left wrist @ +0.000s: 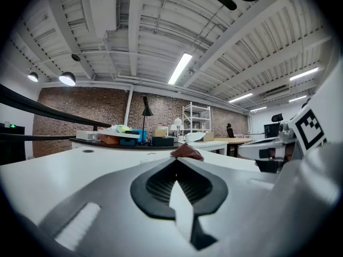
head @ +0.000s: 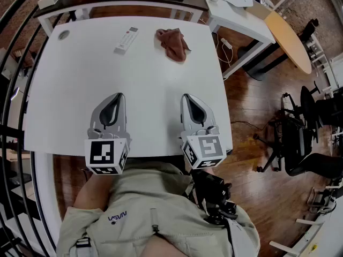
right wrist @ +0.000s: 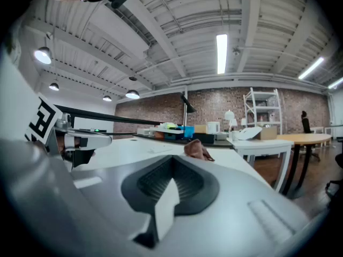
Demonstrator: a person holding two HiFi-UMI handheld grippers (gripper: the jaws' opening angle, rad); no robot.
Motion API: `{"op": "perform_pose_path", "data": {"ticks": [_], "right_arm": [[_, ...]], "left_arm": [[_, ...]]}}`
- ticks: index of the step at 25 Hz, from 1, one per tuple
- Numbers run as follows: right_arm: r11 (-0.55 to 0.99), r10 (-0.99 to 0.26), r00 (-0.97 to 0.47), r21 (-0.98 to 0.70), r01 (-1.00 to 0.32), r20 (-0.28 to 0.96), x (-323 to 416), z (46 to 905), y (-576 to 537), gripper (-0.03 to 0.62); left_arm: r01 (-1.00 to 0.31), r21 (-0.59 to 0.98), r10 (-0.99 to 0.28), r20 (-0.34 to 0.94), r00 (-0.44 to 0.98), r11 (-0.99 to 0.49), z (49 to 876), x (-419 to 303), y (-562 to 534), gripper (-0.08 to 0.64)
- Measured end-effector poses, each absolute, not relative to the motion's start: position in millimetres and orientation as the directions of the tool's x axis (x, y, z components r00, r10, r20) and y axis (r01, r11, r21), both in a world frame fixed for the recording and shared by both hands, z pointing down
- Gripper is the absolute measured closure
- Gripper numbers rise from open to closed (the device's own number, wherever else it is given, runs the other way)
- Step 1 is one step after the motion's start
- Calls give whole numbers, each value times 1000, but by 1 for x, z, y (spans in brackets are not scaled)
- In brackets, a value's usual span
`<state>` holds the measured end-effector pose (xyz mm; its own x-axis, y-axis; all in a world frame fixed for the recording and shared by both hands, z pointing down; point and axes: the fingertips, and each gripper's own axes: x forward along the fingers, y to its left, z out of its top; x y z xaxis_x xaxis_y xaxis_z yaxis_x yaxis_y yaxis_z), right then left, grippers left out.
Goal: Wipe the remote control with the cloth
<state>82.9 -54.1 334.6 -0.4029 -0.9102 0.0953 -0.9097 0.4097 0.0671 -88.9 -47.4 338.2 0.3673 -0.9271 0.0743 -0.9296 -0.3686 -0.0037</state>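
A white remote control lies at the far side of the white table, slightly left of centre. A crumpled reddish-brown cloth lies to its right; it also shows past the jaws as the cloth in the left gripper view and the cloth in the right gripper view. My left gripper rests near the table's front edge, shut and holding nothing. My right gripper sits beside it, also shut and holding nothing. Both point level toward the far side, well short of cloth and remote.
A small round grey disc sits at the table's far left corner. Another white desk and a wooden tabletop stand to the right. Office chairs stand on the wood floor at right. A cluttered shelf lies behind the table.
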Motion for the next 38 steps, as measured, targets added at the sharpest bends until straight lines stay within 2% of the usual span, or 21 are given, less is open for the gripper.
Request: {"op": "perform_pose_path", "data": {"ticks": [38], "right_arm": [[428, -900, -420, 57, -902, 117, 82, 337, -59, 591]], "left_arm": [[-919, 4, -915, 96, 392, -394, 341, -75, -57, 557]]}}
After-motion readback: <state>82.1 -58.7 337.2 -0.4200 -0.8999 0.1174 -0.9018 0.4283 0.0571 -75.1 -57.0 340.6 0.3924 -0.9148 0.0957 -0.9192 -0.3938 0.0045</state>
